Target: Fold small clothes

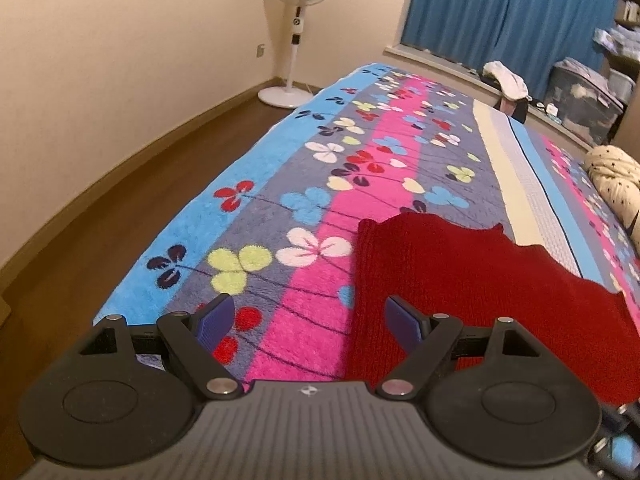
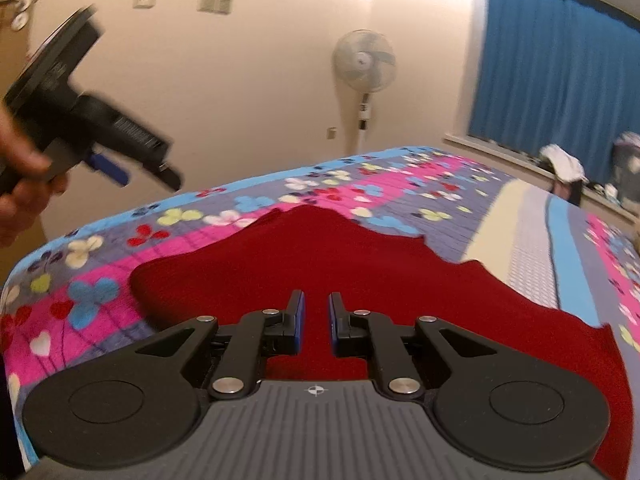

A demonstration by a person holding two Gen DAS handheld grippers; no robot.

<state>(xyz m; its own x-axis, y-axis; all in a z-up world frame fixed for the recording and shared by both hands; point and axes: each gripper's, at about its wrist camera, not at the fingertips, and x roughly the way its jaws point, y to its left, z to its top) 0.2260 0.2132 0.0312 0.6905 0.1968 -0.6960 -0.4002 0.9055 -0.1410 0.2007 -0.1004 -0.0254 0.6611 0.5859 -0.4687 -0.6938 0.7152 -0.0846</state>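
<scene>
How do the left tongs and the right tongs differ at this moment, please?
The left tongs stand wide open, while the right tongs are nearly closed with a narrow gap. The left tongs sit over the floral blanket at the red garment's edge; the right tongs sit over the garment's middle. Both have blue pads and grip nothing.

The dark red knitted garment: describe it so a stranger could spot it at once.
Start from the bed covered by a fleecy striped blanket with clover flowers in blue, grey and pink. Near its close end, just ahead of both grippers, lies the dark red knitted garment, spread flat. It is the only plain, single-coloured cloth there; the spotted cream bundle sits far off at the right.
</scene>
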